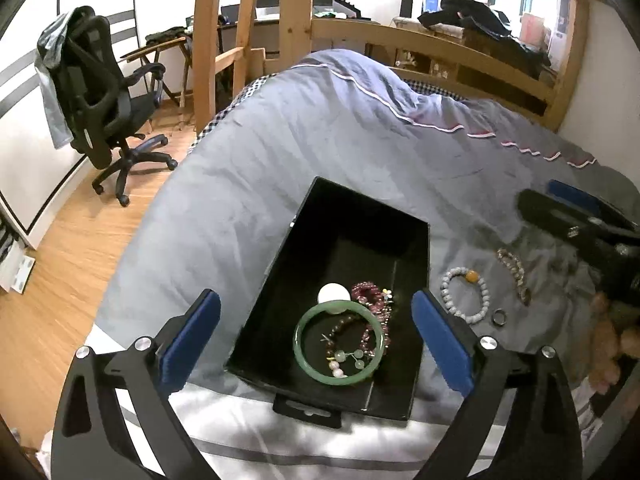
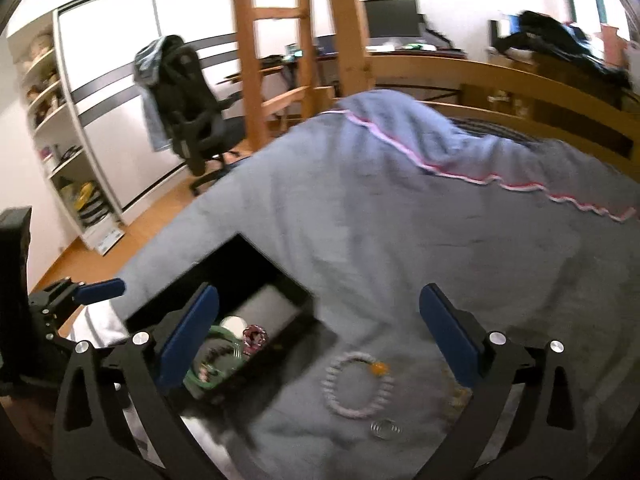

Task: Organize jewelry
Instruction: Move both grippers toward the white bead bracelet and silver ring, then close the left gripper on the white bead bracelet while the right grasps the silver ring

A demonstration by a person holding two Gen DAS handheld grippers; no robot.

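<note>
A shallow black rectangular tray (image 1: pixel 416 248) lies on the grey-blue quilt of the bed (image 1: pixel 280 140); it already holds a green jade bangle (image 1: pixel 303 350), a round white stone (image 1: pixel 334 292), a dark pink beaded bracelet (image 1: pixel 370 292) and a brown beaded bracelet with pale green and pink beads (image 1: pixel 340 330); the left claw (image 1: pixel 316 340) hangs over the near end of the tray, its blue pads spread wide, gripping nothing.

To the right of the tray, on the quilt, three pieces remain loose: a pale grey beaded bracelet with one amber bead (image 1: pixel 466 294) just beside the tray wall, a small dark metal ring (image 1: pixel 499 317) near it, and a brownish beaded strand (image 1: pixel 514 276) further right; the right-wrist view is blurred, yet it shows the right claw (image 2: pixel 320 340) wide open and empty, poised above the pale bracelet (image 2: pixel 358 384) and the ring (image 2: pixel 385 429), neither touched.

By my reading the sorting is partly done, and the step in hand is the right claw's reach for one of the loose pieces, most likely the pale bracelet; that calls for lowering until the pads straddle one side of the bead loop, closing gently so the soft quilt is not pinched with it, then carrying it left over the tray wall; the ring, small and low in the fabric, looks the harder pick.
</note>
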